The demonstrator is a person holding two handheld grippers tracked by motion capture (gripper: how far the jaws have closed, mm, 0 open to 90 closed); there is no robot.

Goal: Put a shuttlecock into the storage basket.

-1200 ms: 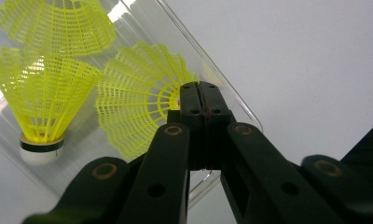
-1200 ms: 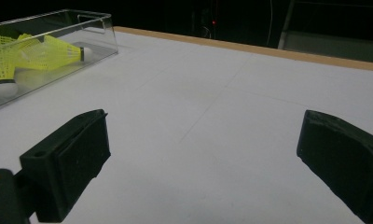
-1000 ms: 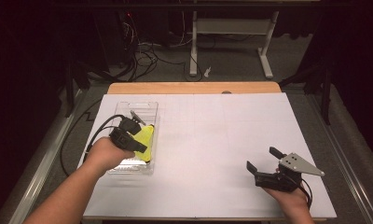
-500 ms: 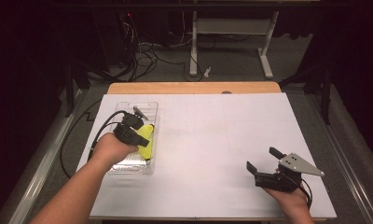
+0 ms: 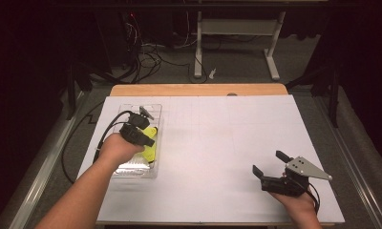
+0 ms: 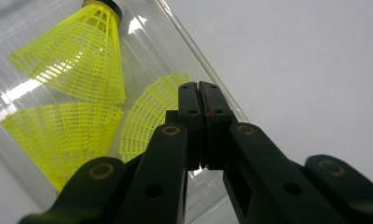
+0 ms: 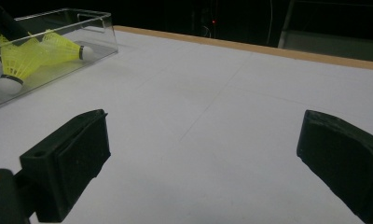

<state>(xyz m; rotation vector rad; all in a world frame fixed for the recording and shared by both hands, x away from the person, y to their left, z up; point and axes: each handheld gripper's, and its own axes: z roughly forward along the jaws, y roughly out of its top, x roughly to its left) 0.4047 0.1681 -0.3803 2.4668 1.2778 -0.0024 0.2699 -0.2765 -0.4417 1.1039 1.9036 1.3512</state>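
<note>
A clear plastic tray [image 5: 128,168] sits on the left of the white table and holds three yellow shuttlecocks. My left gripper [image 5: 148,139] reaches down into it. In the left gripper view its jaws [image 6: 198,93] are pressed together on the skirt rim of one shuttlecock [image 6: 149,116]. The other two shuttlecocks [image 6: 82,51] [image 6: 58,135] lie on the tray floor beside it. My right gripper [image 5: 270,163] rests near the table's front right with its jaws wide apart and nothing between them [image 7: 201,140]. From there the tray [image 7: 96,28] and two shuttlecocks [image 7: 26,58] show far off.
A white sheet [image 5: 217,138] covers the table, with a wooden strip [image 5: 198,89] along the far edge. Beyond it stand a desk frame [image 5: 237,28] and loose cables [image 5: 151,52] on the floor. A black cable [image 5: 67,152] hangs off the left side.
The left hand and its gripper have shifted slightly farther along the tray. The right gripper has stayed where it was.
</note>
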